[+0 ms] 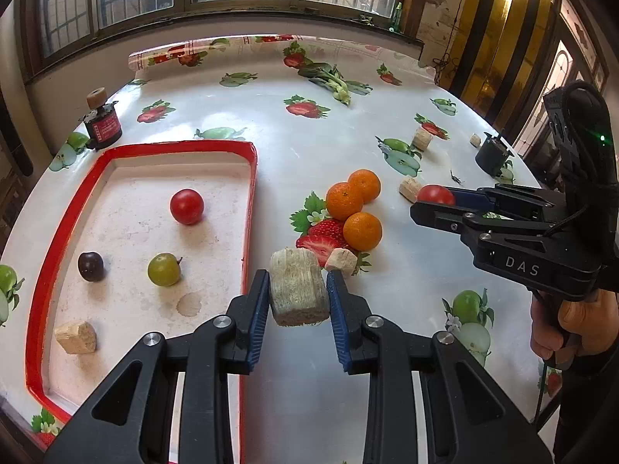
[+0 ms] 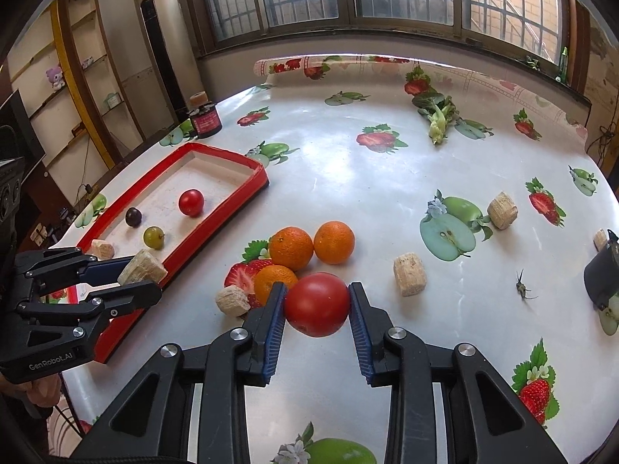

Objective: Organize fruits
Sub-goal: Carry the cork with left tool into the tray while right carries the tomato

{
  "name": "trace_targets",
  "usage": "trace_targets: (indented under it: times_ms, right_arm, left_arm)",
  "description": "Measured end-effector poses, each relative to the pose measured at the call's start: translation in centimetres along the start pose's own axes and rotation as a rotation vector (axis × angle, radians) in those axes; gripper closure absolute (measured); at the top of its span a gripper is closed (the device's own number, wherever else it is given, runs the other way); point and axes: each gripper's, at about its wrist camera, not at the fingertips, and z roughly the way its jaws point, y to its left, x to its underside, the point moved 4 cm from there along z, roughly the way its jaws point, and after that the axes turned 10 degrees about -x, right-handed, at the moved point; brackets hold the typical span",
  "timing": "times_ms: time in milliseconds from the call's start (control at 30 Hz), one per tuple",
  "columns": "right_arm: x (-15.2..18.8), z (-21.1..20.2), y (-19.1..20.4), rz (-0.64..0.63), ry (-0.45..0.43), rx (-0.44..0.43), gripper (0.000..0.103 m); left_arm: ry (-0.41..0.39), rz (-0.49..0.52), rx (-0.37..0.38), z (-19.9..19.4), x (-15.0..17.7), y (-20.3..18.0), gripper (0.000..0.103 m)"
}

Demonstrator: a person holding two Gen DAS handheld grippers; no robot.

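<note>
Right wrist: your right gripper [image 2: 317, 303] is clamped on a red tomato [image 2: 316, 304], above the tablecloth just beside the oranges [image 2: 291, 247]. It looks soft with slick skin, so squeeze lightly across its widest part. Your left gripper [image 1: 298, 295] pinches a sugarcane chunk [image 1: 298, 290], stiff and fibrous, by the red tray [image 1: 253, 162] edge.

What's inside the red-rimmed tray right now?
The tray holds a red tomato, dark grape, green grape and one beige chunk. Its near corner is hidden behind the left gripper.
</note>
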Motion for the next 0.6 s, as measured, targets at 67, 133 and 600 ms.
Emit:
trace_targets:
  times_ms: [67,133,600]
  right_arm:
    - [-0.2,0.0,0.6,-0.009,-0.003,-0.005,0.070]
    - [-0.4,0.0,1.2,-0.019,-0.003,-0.011,0.070]
    - [-1.6,1.7,5.5,-0.087,0.012,-0.052,0.070]
  left_arm:
    - [-0.003,-0.006,-0.003,-0.3,0.1,0.4,0.076]
    - [-0.005,-0.014,-0.008,-0.5,0.3,0.8,0.076]
    - [-0.014,-0.088,-0.050,-1.5,1.2,5.6,0.076]
